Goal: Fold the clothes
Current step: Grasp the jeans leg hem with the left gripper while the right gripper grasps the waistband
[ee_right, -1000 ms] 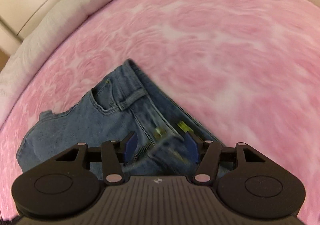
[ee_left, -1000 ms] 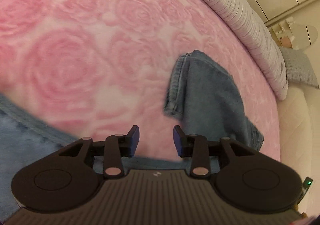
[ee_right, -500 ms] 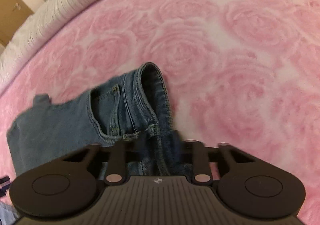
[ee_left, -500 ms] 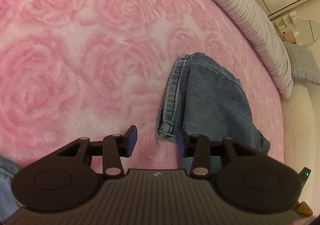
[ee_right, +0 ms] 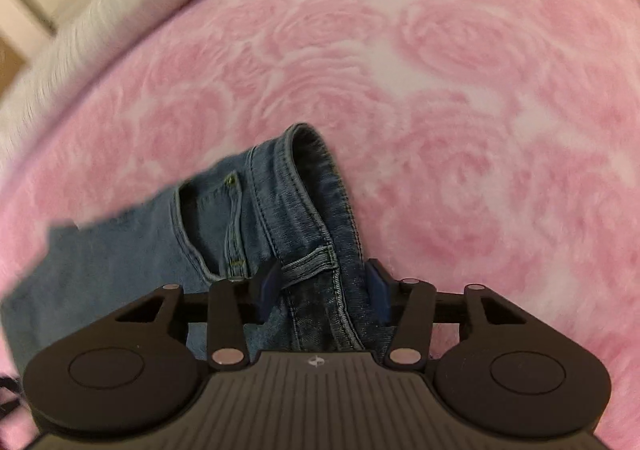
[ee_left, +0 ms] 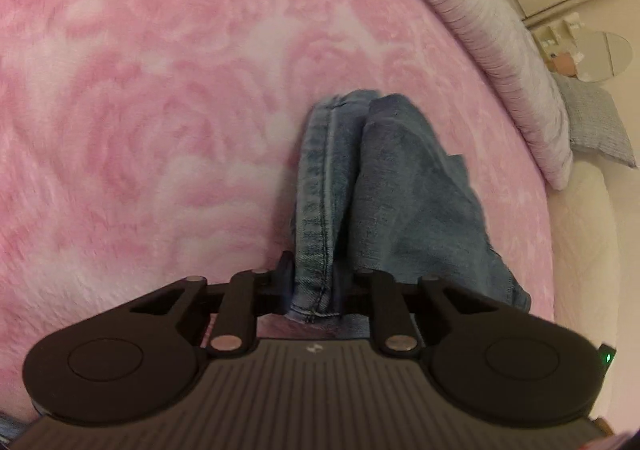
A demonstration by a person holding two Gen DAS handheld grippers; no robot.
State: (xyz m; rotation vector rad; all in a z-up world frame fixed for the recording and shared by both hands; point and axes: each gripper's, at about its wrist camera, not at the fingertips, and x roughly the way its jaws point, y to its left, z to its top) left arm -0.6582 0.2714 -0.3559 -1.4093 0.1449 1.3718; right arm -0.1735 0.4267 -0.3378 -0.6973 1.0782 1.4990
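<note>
- Bed (ee_left: 140, 110): covered with a pink rose-patterned plush blanket that fills most of both views and is the working surface for the fold.
- Grey ribbed pillow (ee_left: 500, 42): long roll along the bed edge, upper right of the left wrist view; a paler blurred edge at upper left of the right wrist view may be the same roll.
- Jeans (ee_left: 400, 190): blue denim, bunched lengthwise at lower centre of each view and gripped at two places. The fabric seems partly raised off the blanket, though blur leaves that unsure. Judged: the two-point hold stretches the garment so it can be laid or doubled evenly.
- Left tongs (ee_left: 314, 280): clenched on a hemmed, seamed edge of the jeans, which runs straight up the frame from between the tips.
- Right tongs (ee_right: 322, 288): closed in on the waistband (ee_right: 316, 186) at a belt loop (ee_right: 308, 264), the blue pads pressing thick denim on either side.
- View differences: only the right wrist view shows the waistband opening, the front pocket (ee_right: 208, 226) and its rivets; only the left wrist view shows the hemmed edge, a small grey cushion (ee_left: 596, 122) and a round mirror (ee_left: 600, 54) at upper right.
</note>
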